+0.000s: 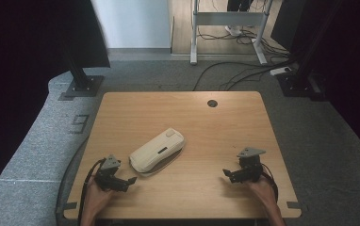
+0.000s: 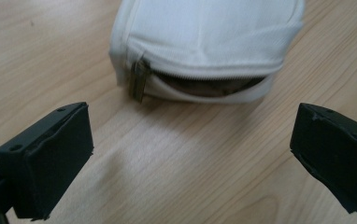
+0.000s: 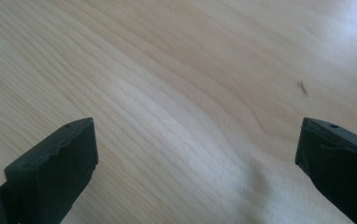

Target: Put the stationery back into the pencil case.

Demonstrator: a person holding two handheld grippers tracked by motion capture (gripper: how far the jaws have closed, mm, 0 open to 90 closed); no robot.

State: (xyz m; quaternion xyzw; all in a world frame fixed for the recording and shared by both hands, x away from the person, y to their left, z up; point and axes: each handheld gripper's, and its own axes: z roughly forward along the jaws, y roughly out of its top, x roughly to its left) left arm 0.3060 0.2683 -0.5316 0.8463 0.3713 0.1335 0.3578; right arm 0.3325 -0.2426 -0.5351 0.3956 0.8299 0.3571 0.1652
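- White zip pouch (image 1: 157,150) lies on its side near the middle of the wooden tabletop (image 1: 206,127), long axis running diagonally, its near end toward the left front.
- In the left gripper view the pouch (image 2: 204,32) shows its zip partly undone at the near end; metal zip pull (image 2: 138,79) hangs at the left of the gap, dark contents just visible inside.
- Left gripper (image 1: 130,181) sits low over the tabletop just beside the pouch's near end, not touching it; jaws wide apart, nothing between them.
- Right gripper (image 1: 228,174) is well apart from the pouch, at the right front of the tabletop; jaws wide apart over bare wood.
- A round cable hole (image 1: 212,103) sits near the far edge.
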